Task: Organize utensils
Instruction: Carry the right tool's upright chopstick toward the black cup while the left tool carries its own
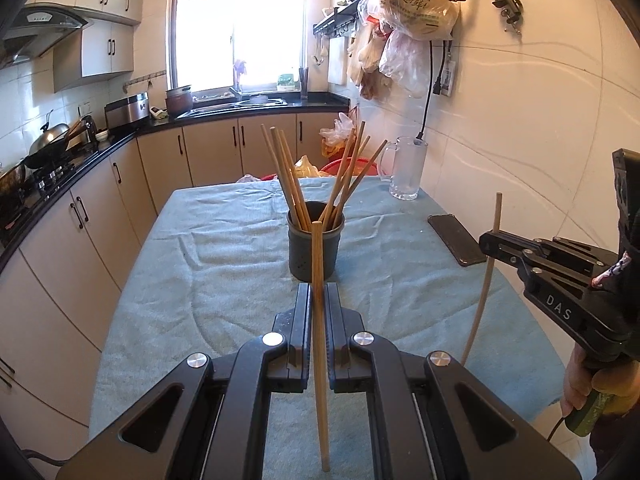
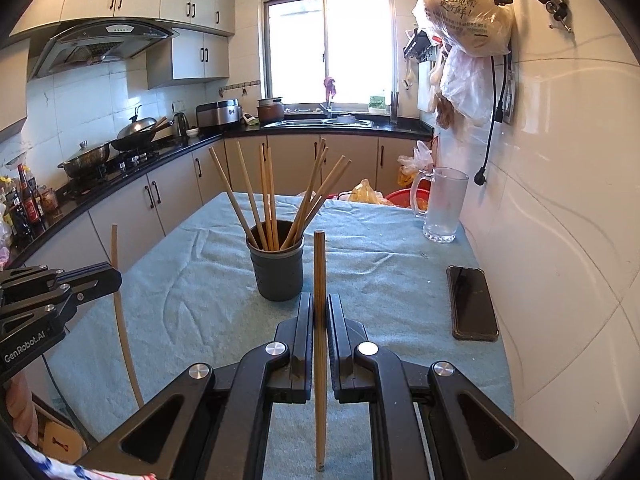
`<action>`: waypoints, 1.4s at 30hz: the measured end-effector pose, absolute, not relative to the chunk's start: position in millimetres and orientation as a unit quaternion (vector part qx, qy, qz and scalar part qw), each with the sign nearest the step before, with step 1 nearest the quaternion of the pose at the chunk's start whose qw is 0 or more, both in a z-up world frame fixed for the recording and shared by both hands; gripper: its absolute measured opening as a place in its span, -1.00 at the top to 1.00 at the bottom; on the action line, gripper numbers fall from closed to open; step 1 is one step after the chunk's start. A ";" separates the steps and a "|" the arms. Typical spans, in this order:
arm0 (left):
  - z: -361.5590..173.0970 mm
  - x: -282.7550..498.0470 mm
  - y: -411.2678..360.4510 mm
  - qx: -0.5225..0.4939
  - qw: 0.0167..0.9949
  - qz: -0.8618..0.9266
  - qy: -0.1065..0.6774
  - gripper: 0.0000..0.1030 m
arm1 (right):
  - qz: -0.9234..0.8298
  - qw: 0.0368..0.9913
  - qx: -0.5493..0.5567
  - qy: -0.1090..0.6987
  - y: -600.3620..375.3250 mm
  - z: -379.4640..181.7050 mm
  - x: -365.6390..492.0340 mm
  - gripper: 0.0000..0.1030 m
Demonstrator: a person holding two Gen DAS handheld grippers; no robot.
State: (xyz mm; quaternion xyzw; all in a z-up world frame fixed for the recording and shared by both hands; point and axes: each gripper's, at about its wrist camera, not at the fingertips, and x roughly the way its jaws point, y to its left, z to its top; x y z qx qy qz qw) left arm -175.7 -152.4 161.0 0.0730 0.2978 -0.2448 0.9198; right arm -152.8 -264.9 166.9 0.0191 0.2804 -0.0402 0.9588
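Left gripper (image 1: 318,296) clamped on one wooden chopstick (image 1: 319,320), held roughly upright between the two black fingers (image 1: 303,320); stick top reaches up in front of the holder, lower end hangs below the fingers over the cloth. Right gripper (image 2: 320,308) likewise pinching its own chopstick (image 2: 319,320), upright, darker grain near the top. Each gripper shows in the other's view: right gripper at the right edge of the left wrist view (image 1: 486,242), gripping a pale stick that looks bent from fisheye; left gripper at the left edge of the right wrist view (image 2: 116,278), same story.

Dark grey round holder (image 1: 315,248) stands upright on the table (image 1: 224,264), near the middle, ahead of both grippers. It holds a bunch of wooden chopsticks (image 1: 288,176) fanned out, some leaning left, some right; exact count hard to tell. Both held sticks are outside the holder, short of it.

Table covered with a light blue towel-like cloth, wrinkled. Black phone (image 1: 458,239) lies flat near the right edge, screen dark. Clear glass mug (image 1: 407,168) with handle stands at the far right corner, near the wall. Plastic bags (image 1: 412,12) hang on the tiled wall above. Kitchen counter with wok (image 1: 50,142) at left, window (image 1: 240,28) at back.
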 end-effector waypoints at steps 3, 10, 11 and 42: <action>161.6 -173.8 -154.3 0.075 0.920 -0.246 0.297 0.89 | -0.039 0.959 0.020 0.279 -267.0 167.8 -149.5 0.87; 162.1 -168.9 -159.0 0.081 0.918 -0.248 0.298 0.89 | -0.038 0.960 0.025 0.275 -271.5 169.8 -143.1 0.87; 162.0 -168.2 -159.8 0.082 0.918 -0.248 0.298 0.89 | -0.038 0.961 0.026 0.274 -272.0 169.8 -142.2 0.87; 180.4 -134.3 -156.2 0.067 0.920 -0.249 0.294 0.89 | -0.047 0.963 0.069 0.255 -285.3 176.6 -124.9 0.87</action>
